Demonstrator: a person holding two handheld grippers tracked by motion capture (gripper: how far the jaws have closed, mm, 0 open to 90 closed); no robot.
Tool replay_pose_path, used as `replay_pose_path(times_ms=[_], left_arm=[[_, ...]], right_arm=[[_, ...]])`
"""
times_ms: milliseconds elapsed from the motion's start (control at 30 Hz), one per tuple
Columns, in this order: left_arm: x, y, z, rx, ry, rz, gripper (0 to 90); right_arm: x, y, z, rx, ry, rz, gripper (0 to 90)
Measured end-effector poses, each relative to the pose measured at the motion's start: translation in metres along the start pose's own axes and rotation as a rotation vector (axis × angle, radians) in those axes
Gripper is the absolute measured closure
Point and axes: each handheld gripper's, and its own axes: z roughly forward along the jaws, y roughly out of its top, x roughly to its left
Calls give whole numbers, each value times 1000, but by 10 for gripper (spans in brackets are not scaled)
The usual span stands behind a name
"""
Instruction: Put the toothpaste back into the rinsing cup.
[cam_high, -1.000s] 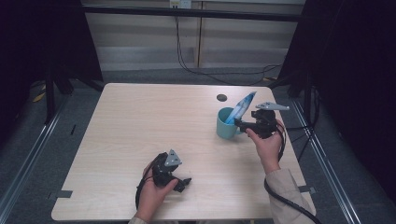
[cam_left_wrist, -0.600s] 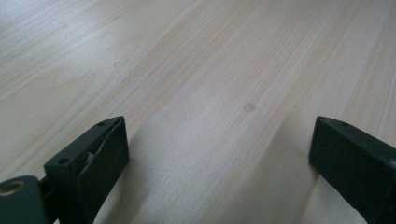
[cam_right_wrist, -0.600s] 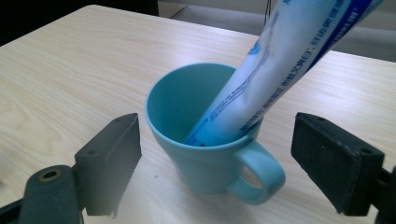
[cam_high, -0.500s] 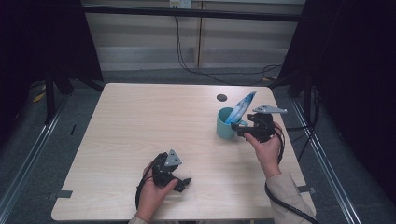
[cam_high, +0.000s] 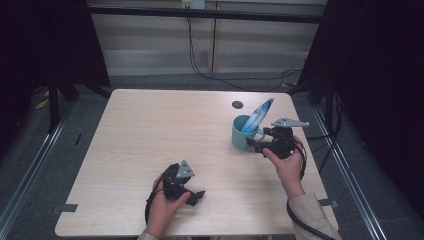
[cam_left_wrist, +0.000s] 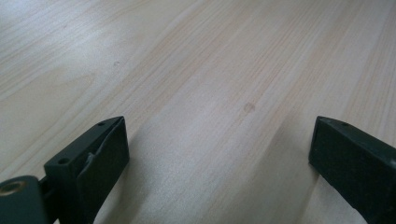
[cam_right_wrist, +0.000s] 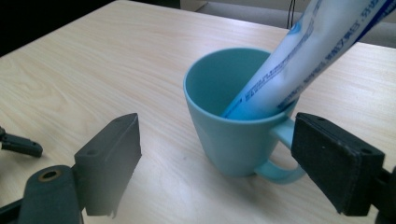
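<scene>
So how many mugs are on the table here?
1: a teal mug stands at the table's right side, before the open right gripper, a toothpaste tube leaning inside it.

The left gripper (cam_high: 196, 194) sits low near the table's front edge, held in the person's left hand (cam_high: 162, 210), its jaws spread wide. The right gripper (cam_high: 252, 145), gripped by the right hand (cam_high: 285, 165) with forearm reaching forward, also has its jaws wide apart.
</scene>
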Motion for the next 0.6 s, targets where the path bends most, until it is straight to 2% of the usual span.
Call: replay_pose_path(times_ms=[600], left_arm=[[0, 0, 0, 0, 0, 0, 46]], right_arm=[[-2, -23, -17, 30, 40, -11, 153]])
